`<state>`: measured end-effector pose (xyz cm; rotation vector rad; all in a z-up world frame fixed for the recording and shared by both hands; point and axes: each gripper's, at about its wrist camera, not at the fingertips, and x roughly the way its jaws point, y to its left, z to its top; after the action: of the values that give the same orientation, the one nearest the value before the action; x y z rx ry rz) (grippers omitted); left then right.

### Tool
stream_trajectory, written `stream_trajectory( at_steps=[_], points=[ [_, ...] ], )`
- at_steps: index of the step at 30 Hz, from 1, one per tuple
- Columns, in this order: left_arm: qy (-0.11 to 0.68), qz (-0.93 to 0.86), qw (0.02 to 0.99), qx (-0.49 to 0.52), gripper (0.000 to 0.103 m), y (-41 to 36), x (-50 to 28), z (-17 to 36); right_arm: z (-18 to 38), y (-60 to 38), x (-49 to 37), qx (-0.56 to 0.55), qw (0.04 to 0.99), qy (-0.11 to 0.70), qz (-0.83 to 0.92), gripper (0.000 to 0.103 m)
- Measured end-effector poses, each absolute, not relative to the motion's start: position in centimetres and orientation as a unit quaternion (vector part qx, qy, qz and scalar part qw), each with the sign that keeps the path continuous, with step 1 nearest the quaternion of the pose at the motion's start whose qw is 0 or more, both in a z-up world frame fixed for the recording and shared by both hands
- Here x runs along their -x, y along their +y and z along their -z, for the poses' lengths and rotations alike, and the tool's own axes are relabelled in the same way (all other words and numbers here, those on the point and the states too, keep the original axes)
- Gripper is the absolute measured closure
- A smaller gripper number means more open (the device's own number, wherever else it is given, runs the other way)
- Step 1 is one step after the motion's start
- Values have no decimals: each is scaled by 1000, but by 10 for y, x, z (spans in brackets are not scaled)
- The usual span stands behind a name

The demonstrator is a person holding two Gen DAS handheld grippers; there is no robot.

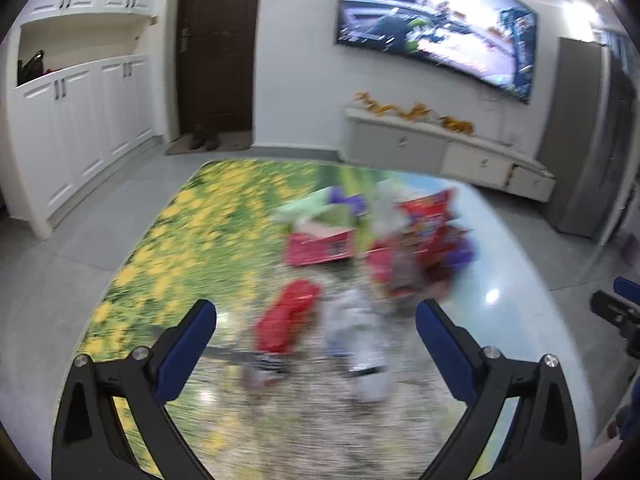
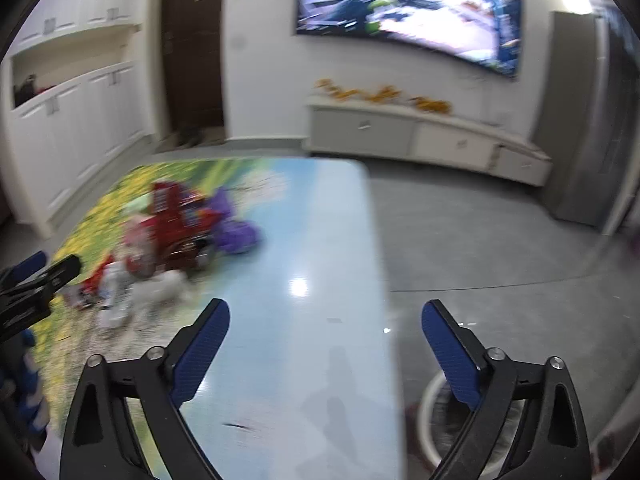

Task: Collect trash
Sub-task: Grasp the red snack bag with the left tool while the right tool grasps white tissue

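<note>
Left wrist view. The left gripper hangs over a table with a flower-print top, its blue-padded jaws spread wide and nothing gripped. The trash lies in a blurred heap on the table ahead of the jaws: a red wrapper and a pale wrapper nearest, between the two fingers in the picture but clear of the pads; a pink box and a red bag farther off. A fingertip of the right gripper enters at the right edge. Behind stand a dark door, white cabinets, a wall screen and a low console.

Right wrist view. The right gripper is released, jaws wide, with only the table's pale blue end and the grey floor between them. The trash sits well to the left on the table, with a purple piece at its right side. The left gripper shows at the left edge, close to the heap. A white-rimmed bin stands on the floor below the table edge, partly hidden behind the right finger.
</note>
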<state>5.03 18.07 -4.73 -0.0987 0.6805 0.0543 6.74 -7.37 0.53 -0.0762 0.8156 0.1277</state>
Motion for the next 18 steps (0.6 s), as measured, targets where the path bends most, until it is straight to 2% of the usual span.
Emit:
stream_trajectory(
  at_steps=[3,9,14,16,18],
  points=[
    [363,-38,930,51,13,203,-62,65,12,-50,-81,28,900,419,-118,20],
    [403,-30,914,46,26,212,-78,90,45,-2,-111,-2,861,459,-219,26],
    [422,-22,906,36,42,207,-89,101,70,27,-137,-21,838,482,-255,32],
    [427,-19,904,33,52,204,-91,103,77,33,-142,-21,834,487,-257,34],
    [433,-14,900,37,64,204,-93,106,83,37,-147,-21,831,493,-258,48]
  ],
)
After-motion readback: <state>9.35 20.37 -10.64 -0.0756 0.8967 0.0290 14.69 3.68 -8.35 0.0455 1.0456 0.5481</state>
